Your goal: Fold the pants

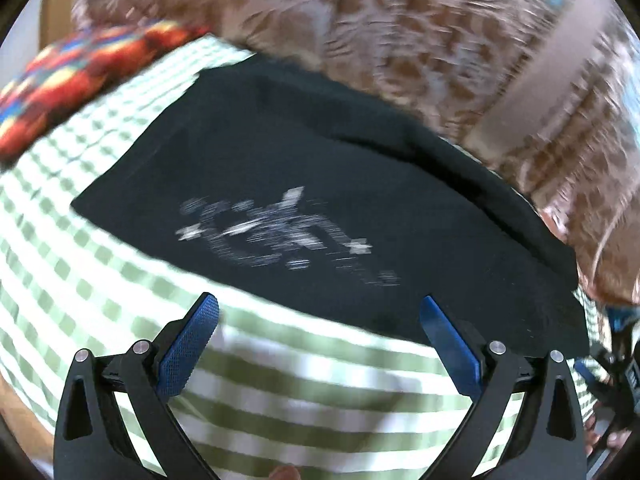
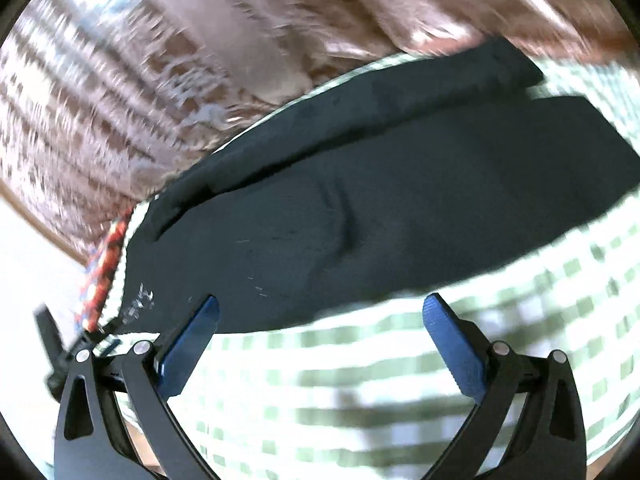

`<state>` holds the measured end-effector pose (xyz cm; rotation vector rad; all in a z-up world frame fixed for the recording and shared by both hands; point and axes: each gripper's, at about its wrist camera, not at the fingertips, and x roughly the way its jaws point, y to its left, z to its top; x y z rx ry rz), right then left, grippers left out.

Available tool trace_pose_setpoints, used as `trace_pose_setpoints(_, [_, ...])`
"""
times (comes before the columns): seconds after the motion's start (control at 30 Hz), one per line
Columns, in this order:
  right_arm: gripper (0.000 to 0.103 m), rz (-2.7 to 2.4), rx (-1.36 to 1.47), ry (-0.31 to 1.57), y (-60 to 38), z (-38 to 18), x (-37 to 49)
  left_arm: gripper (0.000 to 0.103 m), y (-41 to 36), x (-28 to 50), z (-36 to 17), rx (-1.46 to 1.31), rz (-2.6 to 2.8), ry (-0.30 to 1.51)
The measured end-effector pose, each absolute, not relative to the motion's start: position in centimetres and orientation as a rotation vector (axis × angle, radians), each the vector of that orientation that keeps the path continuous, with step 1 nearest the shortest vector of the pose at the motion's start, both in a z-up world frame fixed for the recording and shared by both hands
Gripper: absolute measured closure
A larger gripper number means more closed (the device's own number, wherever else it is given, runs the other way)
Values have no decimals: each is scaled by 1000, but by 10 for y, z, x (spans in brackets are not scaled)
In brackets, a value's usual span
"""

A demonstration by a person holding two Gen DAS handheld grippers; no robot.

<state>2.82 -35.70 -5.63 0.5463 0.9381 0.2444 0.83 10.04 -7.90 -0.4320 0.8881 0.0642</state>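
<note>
1. Count first: two grippers, one pair of dark pants, one green-and-white checked cloth, one multicoloured patterned piece, one brown patterned blanket-ish thing behind it all.
2. Nearest in the left wrist view is the left gripper [image 1: 319, 312], both blue pads [image 1: 188, 354] spread wide with nothing between them. It hangs over the checked cloth [image 1: 100, 280], right pad tip just at the pants' near edge. Can't tell if it actually touches.
3. Same deal on the right: the right gripper [image 2: 320, 312] has its jaws wide apart and empty, left pad tip overlapping the near hem of the pants in the view, the right one over bare checked cloth [image 2: 520, 320].
4. The pants [image 1: 320, 168] lie flat on the checked cloth, already folded over into a long dark slab. There's a white print [image 1: 276, 232] on them, way too smeared to read.
5. From the right wrist view the pants [image 2: 400, 200] show a second layer peeking out along the far edge, plus a crease near the middle.
6. The multicoloured piece [image 1: 80, 76] sits at the far left corner, cut off by the lens edge.
7. Farthest back, the brown patterned fabric [image 1: 400, 20] is pure motion blur. No clue what it is exactly.
8. A bit of the other gripper [image 1: 616, 368] pokes in at the right edge, mostly cropped.
</note>
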Motion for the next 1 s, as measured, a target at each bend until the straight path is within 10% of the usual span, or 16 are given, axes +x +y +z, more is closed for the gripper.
trace_pose_setpoints(0.27, [15,343,910,971,-411,-89,25,4,196,-8,-101,-860,125,829])
trace_pose_setpoints(0.53, [26,317,866,992,-391,-101,60,45,227,18,-109,-986,178,792])
trace_pose_setpoints(0.6, [46,286,830,991,-391,-106,68,79,229,25,-115,-963,200,800])
trace_pose_setpoints(0.67, [68,259,802,1008,-391,-112,77,90,230,29,-117,-945,211,816])
trace_pose_setpoints(0.8, [94,242,773,1008,-395,-112,78,93,224,21,-104,-882,214,803])
trace_pose_setpoints(1.0, [96,261,677,992,-395,-90,54,94,222,-4,-67,-824,175,802])
